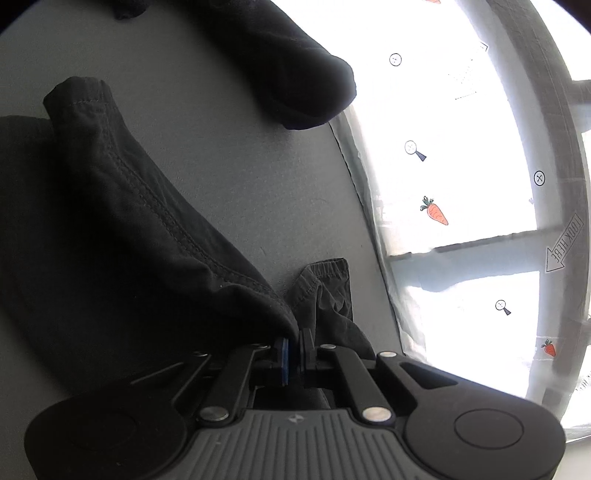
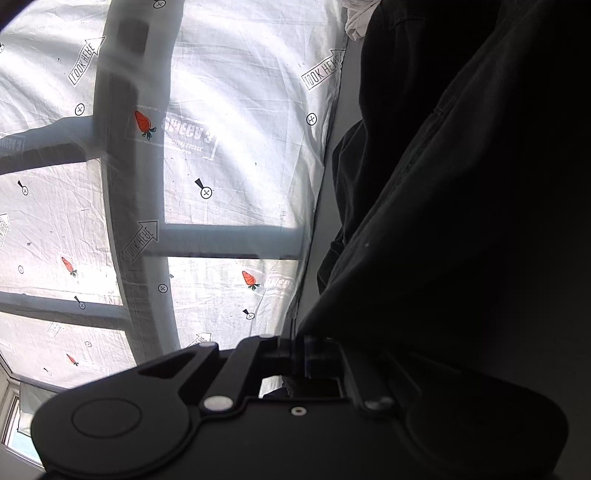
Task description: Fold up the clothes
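A black garment [image 1: 122,221] with stitched seams hangs in front of a grey wall [image 1: 229,155] in the left wrist view. My left gripper [image 1: 294,345] is shut on a bunched edge of it, with a hemmed fold [image 1: 325,291] just beyond the fingers. In the right wrist view the same black garment [image 2: 461,221] fills the right side, very dark. My right gripper [image 2: 299,350] is shut on its edge. Both cameras point upward.
A white curtain printed with carrots and arrows [image 2: 229,147] covers a bright window with grey frame bars [image 2: 133,184]. It also shows in the left wrist view [image 1: 436,184]. A white cloth [image 2: 360,18] shows at the top.
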Available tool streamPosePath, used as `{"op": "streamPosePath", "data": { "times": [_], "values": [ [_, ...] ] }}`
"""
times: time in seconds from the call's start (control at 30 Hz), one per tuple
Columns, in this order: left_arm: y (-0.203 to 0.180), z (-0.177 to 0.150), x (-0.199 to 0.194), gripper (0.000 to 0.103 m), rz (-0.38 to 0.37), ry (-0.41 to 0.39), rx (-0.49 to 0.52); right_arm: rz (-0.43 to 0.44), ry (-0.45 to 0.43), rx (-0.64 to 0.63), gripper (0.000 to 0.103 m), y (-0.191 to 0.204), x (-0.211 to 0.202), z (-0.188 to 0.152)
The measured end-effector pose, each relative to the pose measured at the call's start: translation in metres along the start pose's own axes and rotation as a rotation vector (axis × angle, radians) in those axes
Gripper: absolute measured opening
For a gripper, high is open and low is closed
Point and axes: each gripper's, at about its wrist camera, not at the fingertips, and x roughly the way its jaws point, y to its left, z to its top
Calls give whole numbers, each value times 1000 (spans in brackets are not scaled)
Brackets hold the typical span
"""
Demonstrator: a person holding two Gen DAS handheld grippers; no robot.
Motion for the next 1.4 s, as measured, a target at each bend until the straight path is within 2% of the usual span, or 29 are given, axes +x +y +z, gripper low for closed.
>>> {"op": "streamPosePath", "data": {
  "times": [0.1,0.13,0.23,0.3,0.4,0.53,0.7,0.8,0.93,1.07,1.2,1.27,1.33,1.4],
  "values": [
    [-47,19,-12,5,-81,-49,122,37,-12,-30,5,10,-3,3],
    [-52,19,-17,5,-84,-58,147,56,-18,-39,5,14,-6,3],
    [-39,4,-36,5,-33,-65,179,102,-37,-62,4,24,-14,5],
    [-30,-7,-48,5,0,-69,200,88,-37,-69,4,23,-23,4],
    [-17,-22,-67,5,51,-76,232,13,-5,-104,2,13,-34,-3],
    [0,-43,-92,5,118,-85,274,-129,88,-121,2,-13,-41,-18],
    [82,-74,-110,6,272,4,125,-327,215,-160,2,-43,-38,-35],
    [103,-88,-110,7,323,21,84,-437,258,-175,2,-59,-31,-39],
    [99,-90,-109,7,338,17,111,-554,261,-230,2,-72,-26,-40],
    [84,-89,-116,5,332,8,173,-575,262,-252,2,-73,-27,-45],
    [78,-92,-119,6,400,82,233,-635,271,-325,3,-66,-22,-51],
    [87,-93,-118,6,421,123,218,-670,279,-356,3,-64,-17,-54],
    [96,-92,-119,7,405,135,179,-699,285,-381,4,-59,-12,-56],
    [98,-88,-121,10,390,143,169,-744,285,-467,7,-46,-8,-63]
  ]
}}
